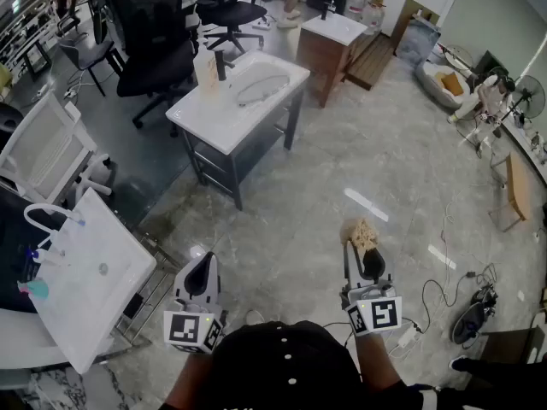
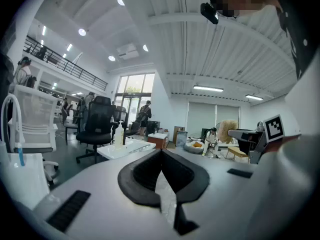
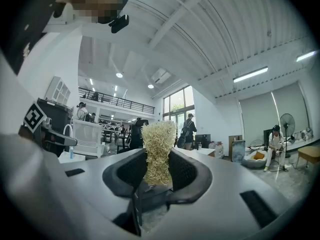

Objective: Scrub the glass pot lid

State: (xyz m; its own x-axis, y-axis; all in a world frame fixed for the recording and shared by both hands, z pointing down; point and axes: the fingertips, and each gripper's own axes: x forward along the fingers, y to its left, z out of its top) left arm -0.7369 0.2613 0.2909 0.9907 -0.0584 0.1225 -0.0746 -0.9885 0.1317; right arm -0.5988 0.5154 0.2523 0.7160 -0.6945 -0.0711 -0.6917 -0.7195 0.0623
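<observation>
Glossy grey stone floor fills the head view. The glass pot lid lies in a white basin, well beyond the left gripper and right gripper. Left gripper view: black ribbed jaws pressed together, empty. Right gripper view: jaws clamp a fibrous, straw-coloured scrubber.

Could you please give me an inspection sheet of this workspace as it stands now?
Surface: white sink stand across the marble floor, away from the grippers.
Job's things: straw-coloured scrubber in the right gripper; what looks like the glass lid lies in that basin.
Clutter: bottle by the tap.
Grippers: left gripper jaws together, empty; right gripper jaws shut on the scrubber.
Cables: loose leads on the floor at right.
Surroundings: office chairs; second sink at left.
</observation>
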